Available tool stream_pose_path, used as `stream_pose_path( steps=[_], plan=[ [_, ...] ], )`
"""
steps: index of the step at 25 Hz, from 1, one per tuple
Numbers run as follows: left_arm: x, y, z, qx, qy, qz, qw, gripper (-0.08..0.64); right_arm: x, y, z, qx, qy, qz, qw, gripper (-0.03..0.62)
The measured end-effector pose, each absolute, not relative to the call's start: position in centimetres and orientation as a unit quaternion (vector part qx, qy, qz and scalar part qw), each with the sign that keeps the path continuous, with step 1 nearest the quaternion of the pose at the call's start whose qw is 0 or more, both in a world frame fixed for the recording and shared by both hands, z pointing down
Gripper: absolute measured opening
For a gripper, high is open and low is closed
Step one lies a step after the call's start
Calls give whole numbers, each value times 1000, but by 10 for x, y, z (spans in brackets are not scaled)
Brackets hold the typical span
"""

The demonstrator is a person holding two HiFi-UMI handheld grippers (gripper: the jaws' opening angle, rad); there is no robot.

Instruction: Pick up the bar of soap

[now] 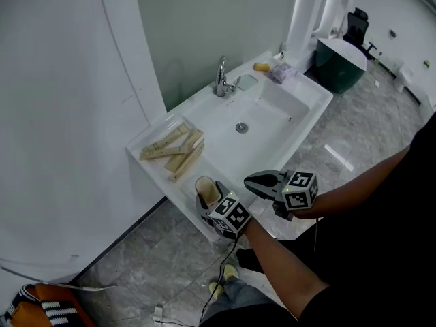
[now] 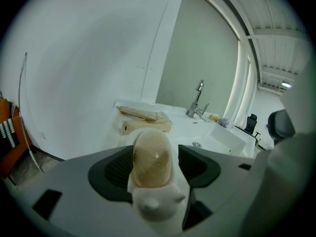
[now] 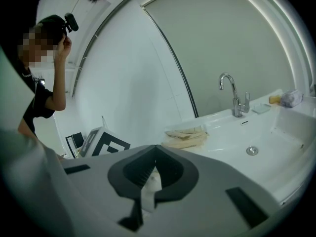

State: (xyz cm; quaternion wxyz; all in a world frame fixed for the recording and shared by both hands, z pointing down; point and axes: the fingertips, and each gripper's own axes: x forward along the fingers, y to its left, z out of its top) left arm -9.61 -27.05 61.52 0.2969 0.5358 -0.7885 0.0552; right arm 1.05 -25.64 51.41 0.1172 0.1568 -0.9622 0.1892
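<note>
- Spread wide on the left gripper (image 2: 156,164), with the bar of soap (image 2: 152,149) right between the fingers (image 2: 116,171), apparently not yet squeezed.
- Likely light and stiff, but smooth, rounded and probably slick. Best taken across the two broad flanks, low and near the middle, with a firm but gentle squeeze so as not to squirt it upward.
- Tan, waxy, oval-domed and slightly glossy, seated just under the fingers in a white moulded soap dish (image 2: 157,204), matte and knobbed at the front.
- Closed tip to tip on the right gripper (image 3: 155,149), gripping nothing, just beside the left one.
- Beyond the left fingertips: a heap of flat pale-tan sticks (image 2: 145,118), wood-like, on the glossy white counter (image 1: 197,111).
- Farther past both sets of fingertips: a smooth white basin (image 1: 272,107) with a metal drain (image 1: 241,127), then a chrome tap (image 1: 221,78).
- Farthest off: a small yellow block (image 1: 261,67) and a lilac crumpled thing (image 1: 281,73), kind unclear.
</note>
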Motion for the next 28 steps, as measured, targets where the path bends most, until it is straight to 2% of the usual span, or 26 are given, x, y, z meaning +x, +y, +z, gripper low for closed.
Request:
stream_pose_path(
  steps=[28],
  plan=[
    [-98, -277, 628, 502, -800, 111, 309, 275, 24, -269, 520, 177, -956, 204, 116, 5]
  ],
)
